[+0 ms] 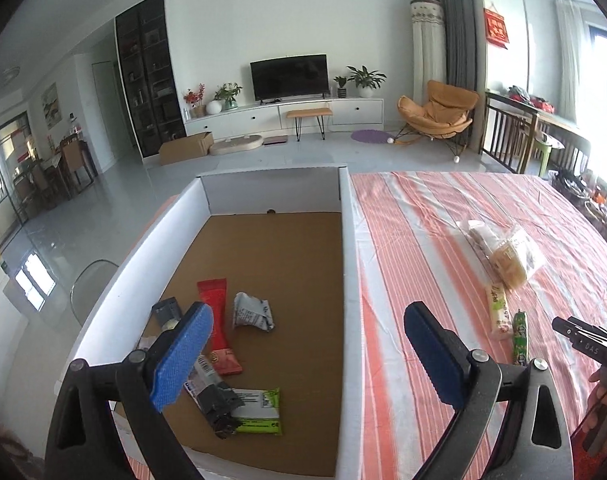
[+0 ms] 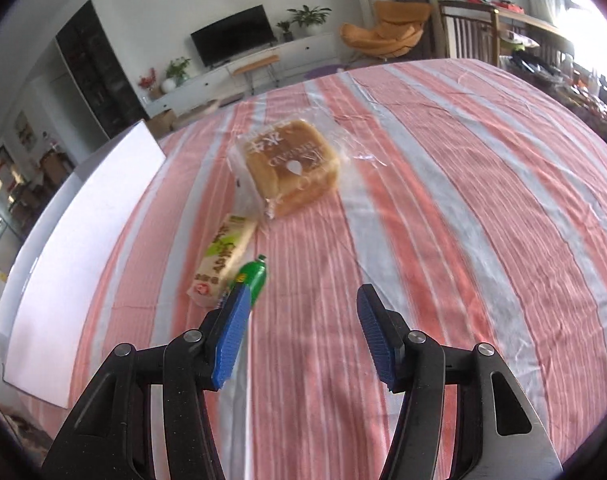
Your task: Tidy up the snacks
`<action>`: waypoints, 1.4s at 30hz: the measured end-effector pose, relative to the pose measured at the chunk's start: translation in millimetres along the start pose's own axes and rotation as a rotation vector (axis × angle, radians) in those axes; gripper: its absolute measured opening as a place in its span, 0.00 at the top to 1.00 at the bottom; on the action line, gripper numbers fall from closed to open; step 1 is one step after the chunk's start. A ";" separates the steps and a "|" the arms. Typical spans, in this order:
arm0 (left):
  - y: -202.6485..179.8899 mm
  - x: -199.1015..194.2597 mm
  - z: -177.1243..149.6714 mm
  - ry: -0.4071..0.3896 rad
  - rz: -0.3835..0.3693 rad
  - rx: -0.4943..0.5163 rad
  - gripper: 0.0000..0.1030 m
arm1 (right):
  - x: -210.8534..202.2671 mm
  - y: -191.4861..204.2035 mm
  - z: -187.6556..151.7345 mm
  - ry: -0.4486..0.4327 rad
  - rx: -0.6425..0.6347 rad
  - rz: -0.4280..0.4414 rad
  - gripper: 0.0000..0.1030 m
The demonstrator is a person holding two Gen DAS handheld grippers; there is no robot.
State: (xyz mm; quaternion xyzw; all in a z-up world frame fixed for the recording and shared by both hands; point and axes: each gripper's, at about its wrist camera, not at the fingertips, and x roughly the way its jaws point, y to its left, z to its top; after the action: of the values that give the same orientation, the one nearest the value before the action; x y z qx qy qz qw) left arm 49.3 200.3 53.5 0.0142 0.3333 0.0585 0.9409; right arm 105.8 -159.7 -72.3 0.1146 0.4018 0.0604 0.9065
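My left gripper [image 1: 307, 318] is open and empty above a white-walled cardboard box [image 1: 349, 240]. In the box lie a red packet [image 1: 219, 324], a grey crumpled packet [image 1: 252, 312], a green-and-white packet [image 1: 257, 412] and a dark wrapper [image 1: 215, 396]. My right gripper [image 2: 301, 300] is open and empty above the striped tablecloth. Ahead of it lie a bagged bread loaf [image 2: 291, 166], a cream stick packet [image 2: 223, 262] and a green sausage stick [image 2: 253, 274] by its left finger. These also show in the left wrist view: bread [image 1: 507, 258], cream packet [image 1: 498, 312], green stick [image 1: 519, 338].
The red-and-white striped tablecloth [image 2: 443, 200] covers the table. The box's white outer wall [image 2: 83, 248] stands at the left of the right wrist view. The right gripper's tip [image 1: 583, 336] shows at the right edge of the left wrist view. Wooden chairs [image 1: 515, 136] stand beyond the table.
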 end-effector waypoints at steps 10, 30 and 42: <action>-58.5 4.1 -9.5 0.084 -0.206 0.024 0.07 | -11.0 -6.0 -17.7 -0.064 0.023 0.008 0.37; -143.7 130.8 -69.4 0.314 -0.356 0.052 0.07 | -3.7 -24.6 -21.8 -0.016 0.135 0.034 0.37; -149.2 141.4 -82.5 0.254 -0.270 0.140 0.05 | -1.4 -24.2 -22.3 -0.005 0.136 0.048 0.37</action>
State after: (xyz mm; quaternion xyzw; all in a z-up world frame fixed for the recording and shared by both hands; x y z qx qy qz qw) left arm 121.5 68.0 -108.8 0.0275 0.4516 -0.0901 0.8872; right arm 88.7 -179.8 -91.9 0.1858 0.3997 0.0545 0.8960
